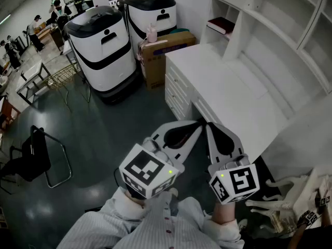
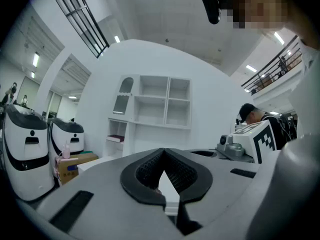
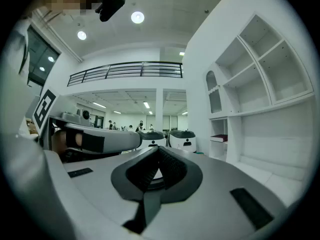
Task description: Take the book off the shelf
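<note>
A dark red book lies flat in a low left compartment of the white shelf unit that stands on the white desk. It also shows small in the left gripper view as the book and in the right gripper view as the book. My left gripper and right gripper are side by side near the desk's front edge, well short of the book. Both are shut, tips touching, with nothing between them. The left gripper and right gripper point toward the shelves.
Two white and black machines stand on the dark floor left of the desk, with a cardboard box and a pink bottle beside them. A black chair and a wire cart are at the left. People stand far back.
</note>
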`<state>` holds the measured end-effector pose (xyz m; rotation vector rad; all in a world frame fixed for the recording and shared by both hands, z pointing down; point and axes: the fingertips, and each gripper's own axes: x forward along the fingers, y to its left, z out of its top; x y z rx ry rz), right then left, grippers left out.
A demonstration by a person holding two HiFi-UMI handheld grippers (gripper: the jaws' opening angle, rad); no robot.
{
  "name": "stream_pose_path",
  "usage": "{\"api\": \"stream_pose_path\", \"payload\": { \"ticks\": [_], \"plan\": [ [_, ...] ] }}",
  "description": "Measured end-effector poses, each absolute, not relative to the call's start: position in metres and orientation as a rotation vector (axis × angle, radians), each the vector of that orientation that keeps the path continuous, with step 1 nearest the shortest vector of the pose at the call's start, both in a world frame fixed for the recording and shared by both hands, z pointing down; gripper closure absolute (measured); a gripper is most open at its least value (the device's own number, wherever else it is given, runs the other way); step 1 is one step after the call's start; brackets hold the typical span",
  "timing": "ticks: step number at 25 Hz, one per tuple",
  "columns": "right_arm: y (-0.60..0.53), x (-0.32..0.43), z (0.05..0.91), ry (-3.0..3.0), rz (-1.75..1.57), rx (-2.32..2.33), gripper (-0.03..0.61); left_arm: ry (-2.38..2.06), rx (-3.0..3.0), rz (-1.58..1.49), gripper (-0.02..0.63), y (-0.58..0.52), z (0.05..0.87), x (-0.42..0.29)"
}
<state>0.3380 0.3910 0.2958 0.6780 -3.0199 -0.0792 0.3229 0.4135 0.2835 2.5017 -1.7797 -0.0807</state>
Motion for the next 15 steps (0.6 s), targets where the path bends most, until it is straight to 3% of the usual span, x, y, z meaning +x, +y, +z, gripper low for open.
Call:
{"api": "stream_pose_path", "payload": {
  "ticks": [15],
  "plan": [
    [0.387, 0.357, 0.299, -3.035, -0.090, 0.628, 0.565, -1.849, 2.445, -0.114, 0.604, 0.409, 0.289, 0.332]
  ]
}}
